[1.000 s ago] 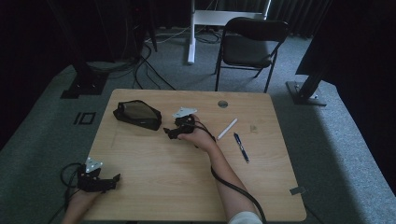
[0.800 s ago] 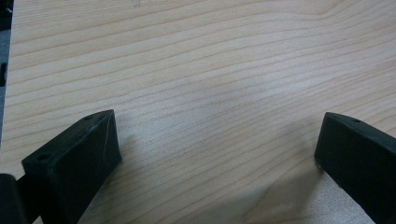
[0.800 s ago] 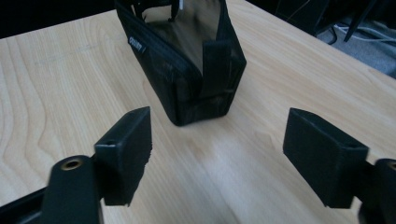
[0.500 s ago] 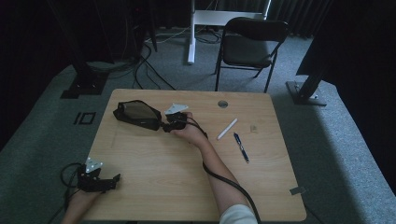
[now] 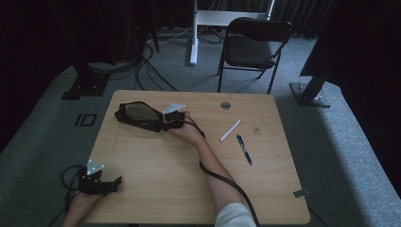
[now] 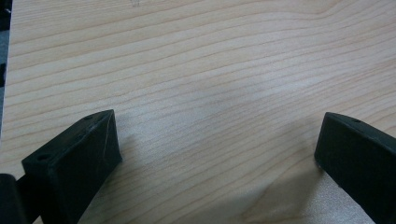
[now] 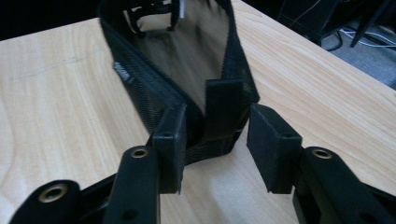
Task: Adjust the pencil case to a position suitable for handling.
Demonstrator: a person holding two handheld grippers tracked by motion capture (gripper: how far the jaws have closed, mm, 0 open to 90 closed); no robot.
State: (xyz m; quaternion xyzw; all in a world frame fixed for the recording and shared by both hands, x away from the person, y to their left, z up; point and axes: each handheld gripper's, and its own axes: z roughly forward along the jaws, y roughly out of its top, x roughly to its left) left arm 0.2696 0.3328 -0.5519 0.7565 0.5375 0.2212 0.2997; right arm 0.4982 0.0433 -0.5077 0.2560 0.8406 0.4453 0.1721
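The black mesh pouch lies open near the far left of the desk. The right tool has just been closing; its jaws straddle the pouch's near end without clamping it. The left tool rests at the desk's near left corner, jaws wide apart.

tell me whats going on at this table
A person is working a hand-held gripper in each hand at a wooden table. The right hand-held gripper has reached the near end of an open black mesh pouch; its jaws have just been closing around the pouch's end tab, with a gap on one side. The left hand-held gripper rests open at the table's near left edge. A white marker and a pen lie to the right.
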